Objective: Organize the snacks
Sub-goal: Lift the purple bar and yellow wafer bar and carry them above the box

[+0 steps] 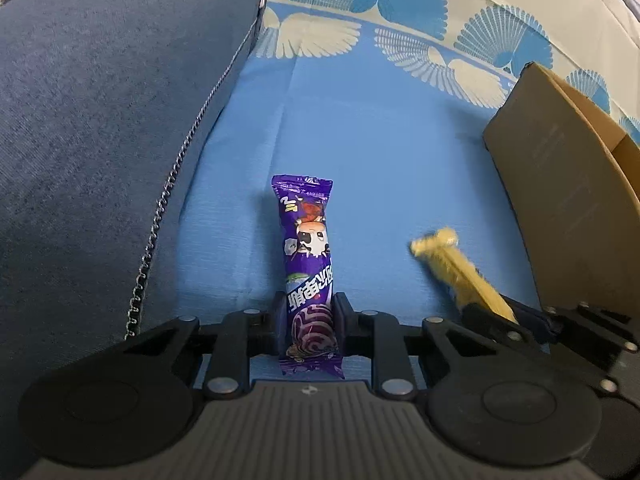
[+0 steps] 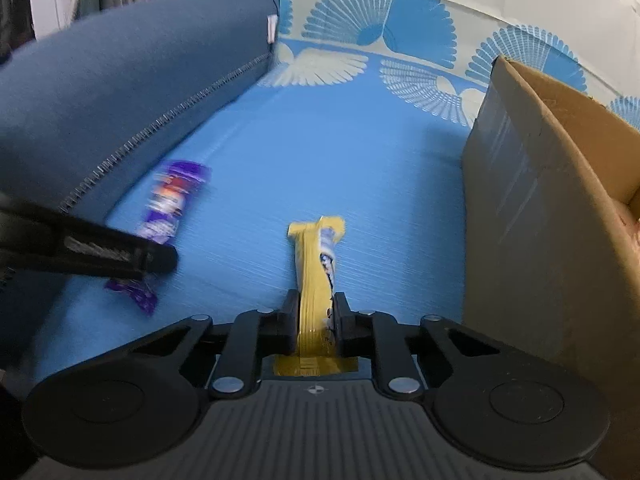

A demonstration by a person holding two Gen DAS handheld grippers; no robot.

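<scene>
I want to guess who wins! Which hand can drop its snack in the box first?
Probably right: the right gripper holds the yellow snack beside the cardboard box; the left gripper with the purple snack is farther.

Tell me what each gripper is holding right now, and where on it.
Left gripper pinches the purple snack pack near its lower end. Right gripper pinches the yellow snack pack near its lower end.

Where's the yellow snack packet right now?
The yellow snack packet is clamped in the right claw, over the blue cloth, between the purple snack packet and the cardboard box.
</scene>
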